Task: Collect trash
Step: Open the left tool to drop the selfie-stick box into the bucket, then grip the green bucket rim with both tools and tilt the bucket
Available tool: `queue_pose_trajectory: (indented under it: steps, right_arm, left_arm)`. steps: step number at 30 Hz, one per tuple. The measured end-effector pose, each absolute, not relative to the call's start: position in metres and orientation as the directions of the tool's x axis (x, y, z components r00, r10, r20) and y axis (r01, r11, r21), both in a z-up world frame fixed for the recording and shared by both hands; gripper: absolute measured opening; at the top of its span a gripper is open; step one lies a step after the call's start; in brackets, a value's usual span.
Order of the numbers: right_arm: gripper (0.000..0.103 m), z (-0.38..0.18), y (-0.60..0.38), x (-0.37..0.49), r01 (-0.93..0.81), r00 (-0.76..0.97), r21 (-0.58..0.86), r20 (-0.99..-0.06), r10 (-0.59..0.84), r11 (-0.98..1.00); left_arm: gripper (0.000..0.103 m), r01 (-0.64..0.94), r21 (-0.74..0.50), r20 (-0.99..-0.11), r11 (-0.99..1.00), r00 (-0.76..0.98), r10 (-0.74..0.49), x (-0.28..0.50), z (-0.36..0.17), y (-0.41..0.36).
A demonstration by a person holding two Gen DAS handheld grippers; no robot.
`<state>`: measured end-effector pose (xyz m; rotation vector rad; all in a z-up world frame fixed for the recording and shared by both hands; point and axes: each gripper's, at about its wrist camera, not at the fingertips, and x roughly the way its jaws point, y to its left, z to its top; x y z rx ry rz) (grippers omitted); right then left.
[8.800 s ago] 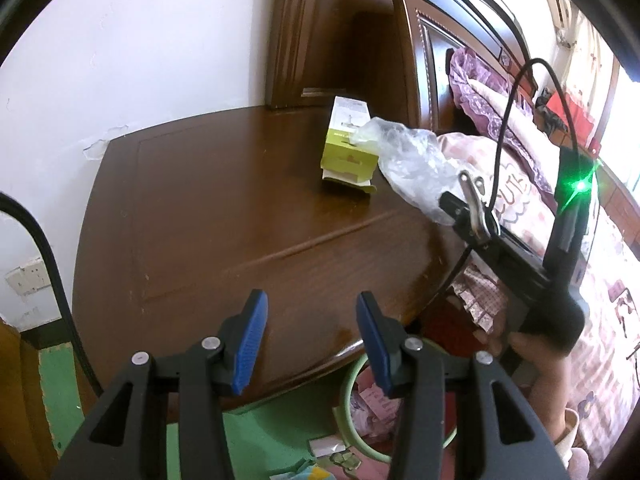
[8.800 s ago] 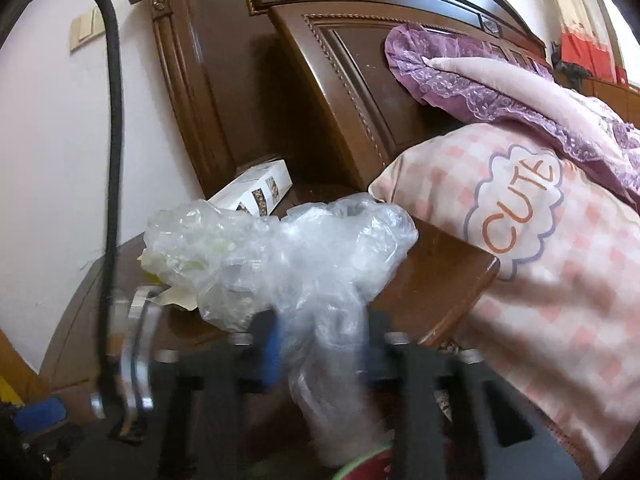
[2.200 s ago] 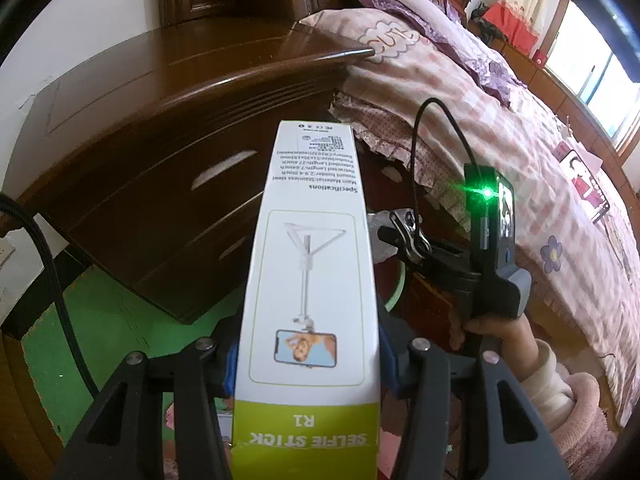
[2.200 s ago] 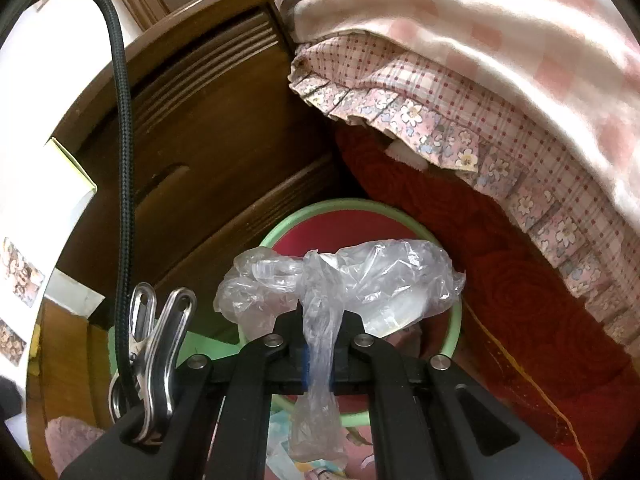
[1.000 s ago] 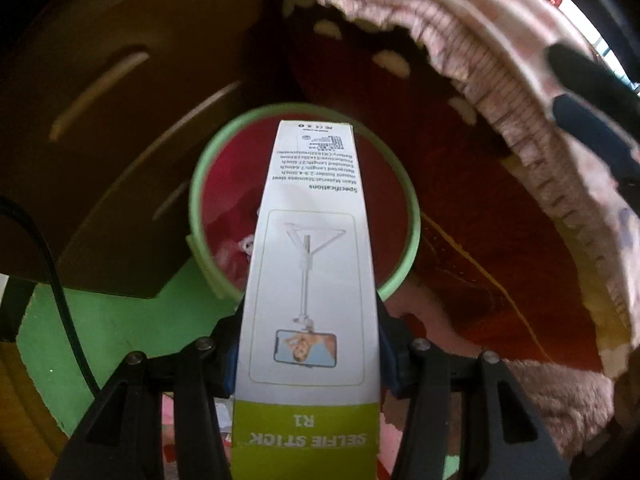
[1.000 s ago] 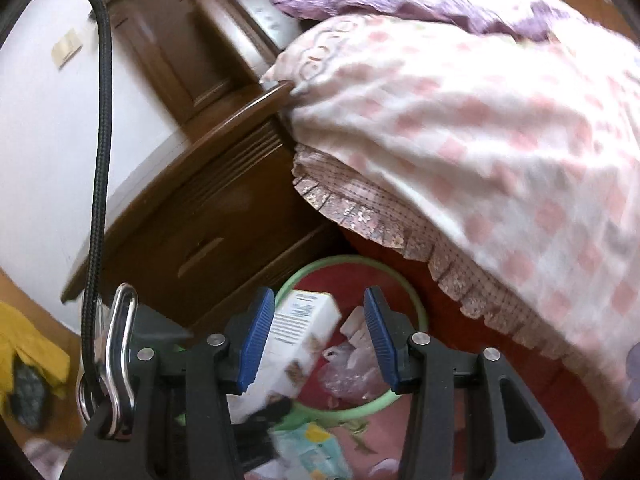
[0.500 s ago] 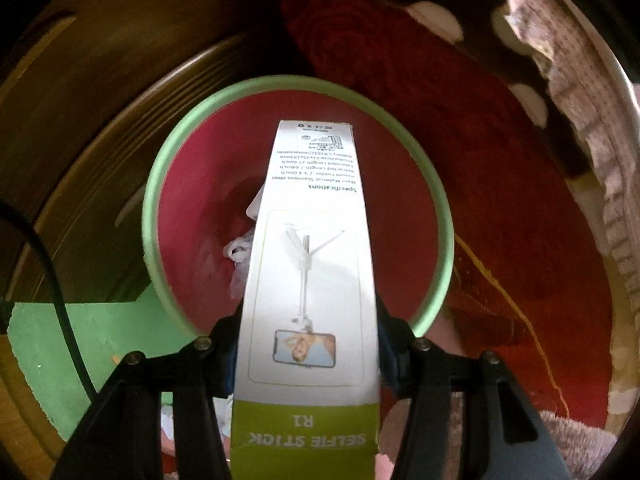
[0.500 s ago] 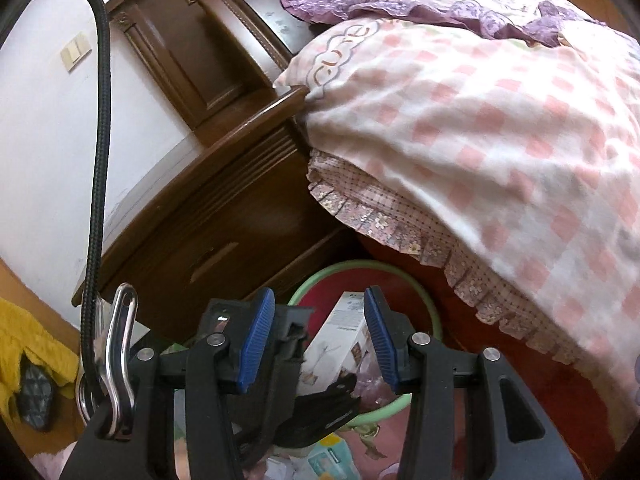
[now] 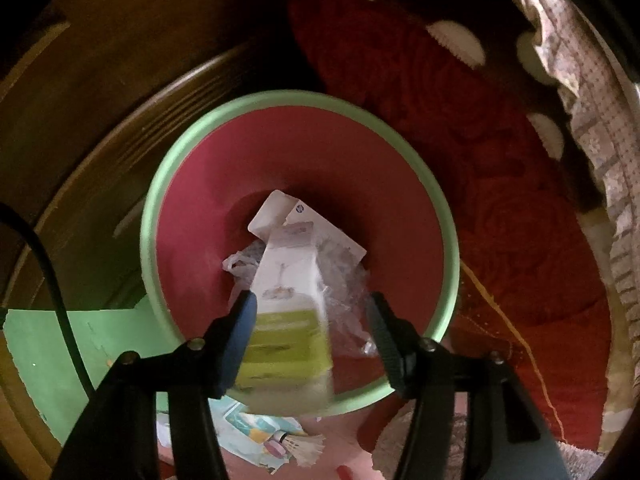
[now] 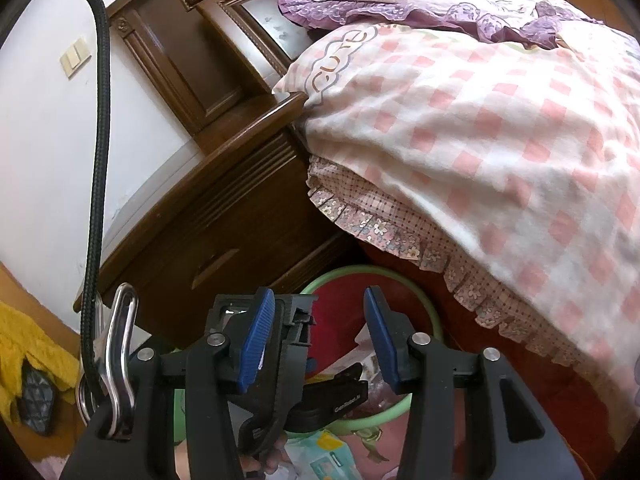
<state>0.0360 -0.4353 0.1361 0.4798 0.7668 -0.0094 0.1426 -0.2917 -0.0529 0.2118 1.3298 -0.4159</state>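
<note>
In the left wrist view, the green-rimmed bin with a red inside sits on the floor right below my left gripper. The gripper is open above the bin. The white and green selfie-stick box is blurred and falling free between the fingers into the bin, onto the clear plastic bag and a white card. My right gripper is open and empty, held higher, above the bin and the left gripper body.
A dark wooden nightstand stands left of the bin. The bed with a pink checked quilt and frilled skirt is on the right. Paper scraps lie on the floor by the bin. A black cable hangs on the left.
My left gripper has opened and let go of the selfie-stick box, which now drops into the bin. The right gripper stays open and has lifted slightly.
</note>
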Motion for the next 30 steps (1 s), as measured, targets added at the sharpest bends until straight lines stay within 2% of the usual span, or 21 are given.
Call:
queue_pose_trajectory:
  steps: [15,23,30]
  right_arm:
    - [0.048,0.127,-0.434,0.041,0.190,0.703,0.406,-0.692,0.165,0.894]
    - [0.048,0.087,-0.437,0.050,0.267,0.597,0.340,-0.793,0.122,0.902]
    - [0.048,0.042,-0.433,0.064,0.320,0.470,0.221,-0.882,0.048,0.922]
  left_arm:
    - [0.060,0.401,-0.093,-0.953,0.911,0.230,-0.198,0.139,-0.021,-0.283]
    - [0.060,0.340,-0.067,-0.952,0.938,0.259,-0.162,0.138,-0.021,-0.247]
    - [0.060,0.286,-0.066,-0.955,0.956,0.259,-0.143,0.147,-0.037,-0.214]
